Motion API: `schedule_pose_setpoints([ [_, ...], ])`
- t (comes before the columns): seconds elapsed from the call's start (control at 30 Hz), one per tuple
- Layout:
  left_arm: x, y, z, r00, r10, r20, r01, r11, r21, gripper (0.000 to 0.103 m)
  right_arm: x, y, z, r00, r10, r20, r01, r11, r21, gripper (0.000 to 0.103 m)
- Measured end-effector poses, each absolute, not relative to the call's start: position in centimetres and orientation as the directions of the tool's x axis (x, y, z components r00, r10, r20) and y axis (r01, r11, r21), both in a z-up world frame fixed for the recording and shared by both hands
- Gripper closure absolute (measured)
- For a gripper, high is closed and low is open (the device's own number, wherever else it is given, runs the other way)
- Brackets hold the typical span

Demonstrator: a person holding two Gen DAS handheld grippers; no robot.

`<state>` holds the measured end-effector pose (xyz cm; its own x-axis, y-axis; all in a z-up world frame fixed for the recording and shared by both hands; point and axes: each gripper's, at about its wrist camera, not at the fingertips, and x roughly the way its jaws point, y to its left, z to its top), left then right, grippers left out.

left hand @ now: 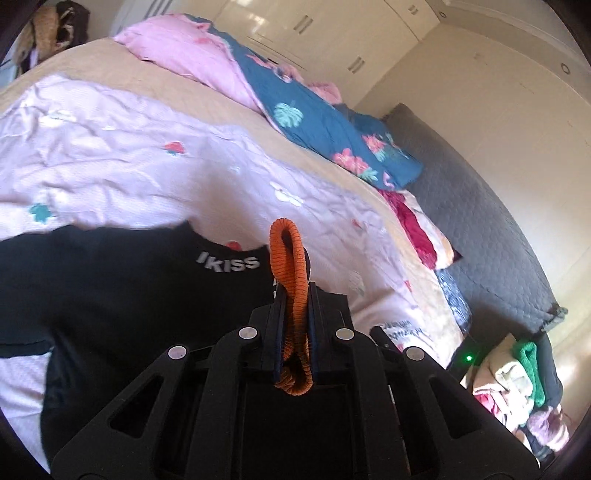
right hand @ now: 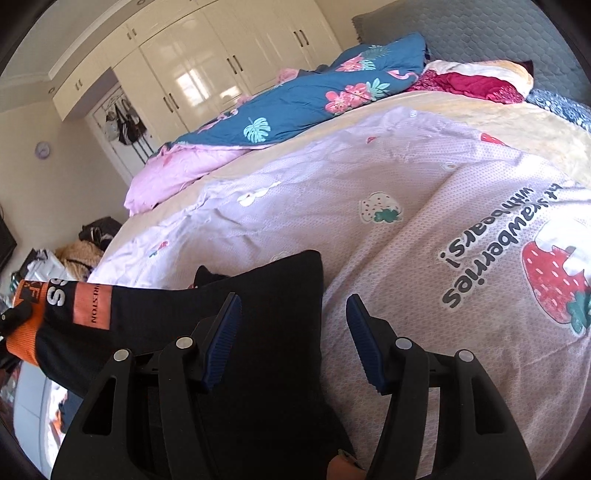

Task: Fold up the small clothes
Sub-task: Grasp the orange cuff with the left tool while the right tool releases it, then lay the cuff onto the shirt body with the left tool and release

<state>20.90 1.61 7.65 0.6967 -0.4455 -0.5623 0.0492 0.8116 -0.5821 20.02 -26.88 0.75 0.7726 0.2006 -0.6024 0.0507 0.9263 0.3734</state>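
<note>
A small black garment (left hand: 122, 295) with white lettering and an orange ribbed waistband (left hand: 291, 266) lies on the pink strawberry-print sheet (left hand: 147, 158). My left gripper (left hand: 297, 295) is shut on the orange waistband, which loops up between the blue pads. In the right wrist view the same black garment (right hand: 258, 295) stretches left to its orange band (right hand: 33, 321). My right gripper (right hand: 293, 310) is open, its left pad (right hand: 225, 332) over the black cloth and its right pad (right hand: 364, 343) over the sheet (right hand: 406, 240).
A teal floral quilt with pink lining (right hand: 295, 99) is bunched at the far side of the bed. Red and yellow bedding (right hand: 480, 81) lies by the grey headboard (right hand: 498, 33). White wardrobes (right hand: 221, 59) line the wall. A clothes pile (left hand: 517, 384) sits beside the bed.
</note>
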Motion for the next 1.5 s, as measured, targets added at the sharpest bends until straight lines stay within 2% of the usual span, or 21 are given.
schedule_pose_setpoints([
  [0.2,20.9,4.1,5.9,0.705,-0.351,-0.616,-0.038,0.849,-0.527,0.099,20.2,-25.5,0.7,0.757,0.216,-0.616,0.01,0.939,0.342,0.045],
  [0.67,21.4,5.6,1.5,0.632,-0.308,-0.711,-0.115,0.87,-0.48,0.098,20.6,-21.1,0.1,0.705,0.254,-0.662,-0.112,0.962,0.249,0.045],
  [0.93,20.8,6.1,1.5,0.647,-0.22,-0.73,-0.14,0.907,-0.398,0.096,20.5,-17.4,-1.5,0.637,0.26,-0.726,-0.197,0.965,0.172,0.042],
  [1.03,20.8,6.1,1.3,0.643,-0.213,-0.736,-0.134,0.914,-0.382,0.094,20.4,-16.2,-1.8,0.622,0.258,-0.74,-0.229,0.963,0.144,0.04],
  [1.2,21.5,5.4,-1.3,0.577,-0.194,-0.794,-0.15,0.93,-0.337,0.089,20.2,-14.8,-2.5,0.59,0.252,-0.767,-0.269,0.957,0.107,0.035],
  [1.33,21.9,5.0,-4.7,0.497,-0.154,-0.854,-0.179,0.945,-0.274,0.079,20.4,-14.5,-3.6,0.555,0.217,-0.803,-0.267,0.961,0.074,0.035],
  [1.5,21.7,4.7,-6.5,0.482,-0.095,-0.871,-0.175,0.964,-0.202,0.078,20.8,-14.6,-5.1,0.508,0.188,-0.841,-0.258,0.964,0.06,0.033],
])
